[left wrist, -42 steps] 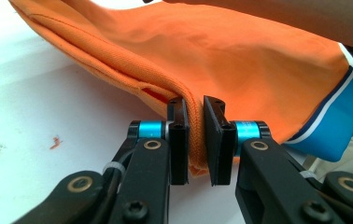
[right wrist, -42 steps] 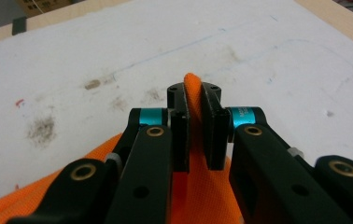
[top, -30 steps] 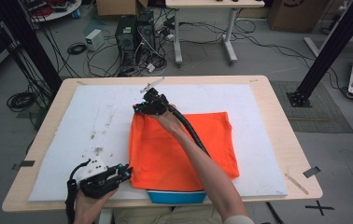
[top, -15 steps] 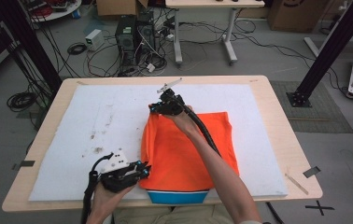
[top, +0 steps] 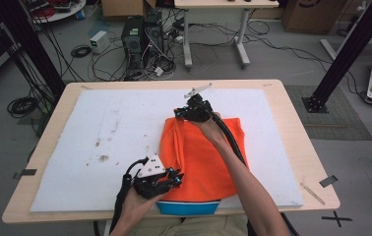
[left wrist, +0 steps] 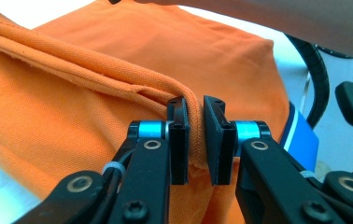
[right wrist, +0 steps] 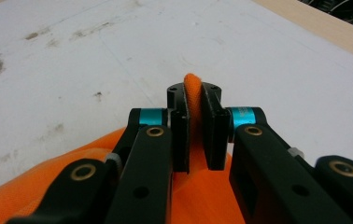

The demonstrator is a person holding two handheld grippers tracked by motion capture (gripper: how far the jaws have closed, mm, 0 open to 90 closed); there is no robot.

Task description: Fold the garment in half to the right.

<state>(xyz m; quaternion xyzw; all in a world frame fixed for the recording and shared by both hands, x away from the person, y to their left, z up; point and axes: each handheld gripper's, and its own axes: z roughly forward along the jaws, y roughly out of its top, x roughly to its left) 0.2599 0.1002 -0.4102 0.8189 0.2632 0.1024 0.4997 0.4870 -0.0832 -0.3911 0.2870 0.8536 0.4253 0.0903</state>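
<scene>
An orange shirt (top: pixel 206 157) with a blue hem band (top: pixel 189 208) lies on the white mat, its left edge folded over toward the right. My left gripper (top: pixel 174 179) is shut on the shirt's near left edge; the left gripper view shows its jaws pinching a thick orange fold (left wrist: pixel 196 121). Farther up the table, my right gripper (top: pixel 181 112) is shut on the far left corner of the shirt, and a ridge of orange cloth (right wrist: pixel 193 100) pokes up between its jaws in the right gripper view.
A white mat (top: pixel 115 128) with dark smudges covers the wooden table (top: pixel 292 98). Computer boxes and cables (top: pixel 144 39) sit on the floor beyond the far edge. A black frame post (top: pixel 351 44) stands at the right.
Both grippers have moved to the right with the shirt's left edge, folding it over the rest. The orange patch on the mat has become narrower.
</scene>
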